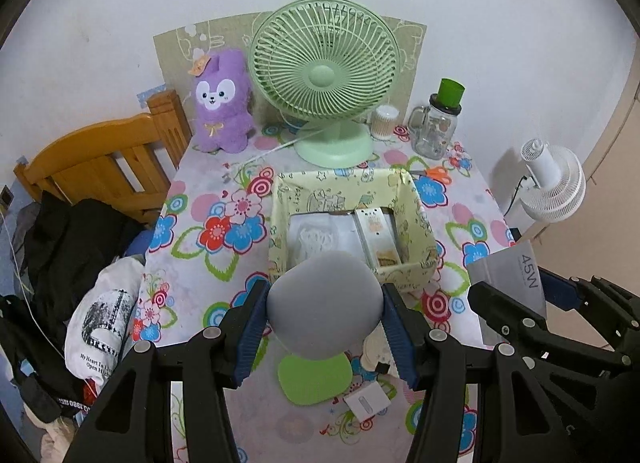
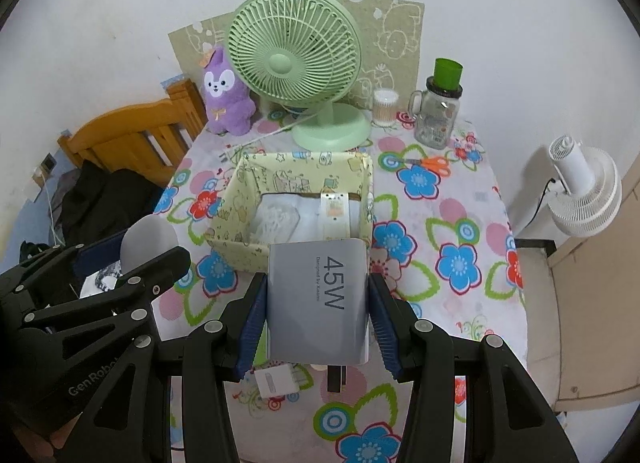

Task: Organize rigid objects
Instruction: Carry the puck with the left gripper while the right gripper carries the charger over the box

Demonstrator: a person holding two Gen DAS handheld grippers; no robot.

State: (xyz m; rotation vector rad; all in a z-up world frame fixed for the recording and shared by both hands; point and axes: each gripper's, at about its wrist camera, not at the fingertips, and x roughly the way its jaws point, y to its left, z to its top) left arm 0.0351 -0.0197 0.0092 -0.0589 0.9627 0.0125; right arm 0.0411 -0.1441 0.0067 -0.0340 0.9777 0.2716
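Note:
My left gripper [image 1: 325, 313] is shut on a grey rounded object [image 1: 324, 303] and holds it above the table, just in front of the yellow patterned box [image 1: 416, 223]. My right gripper [image 2: 318, 311] is shut on a grey 45W charger box [image 2: 318, 303], held just in front of the same yellow box [image 2: 236, 199]. The box holds a white packet [image 2: 276, 219] and a slim white carton [image 2: 334, 215]. On the table below lie a green pad [image 1: 316, 379] and a small white adapter [image 1: 366, 403]; the adapter also shows in the right wrist view [image 2: 276, 381].
At the table's back stand a green fan [image 1: 324, 79], a purple plush [image 1: 222, 103], a cotton swab jar [image 1: 384, 123] and a glass mug jar [image 1: 436, 127]. Orange scissors [image 2: 432, 163] lie behind the box. A wooden chair [image 1: 100, 159] with clothes is left; a white fan [image 2: 584, 195] right.

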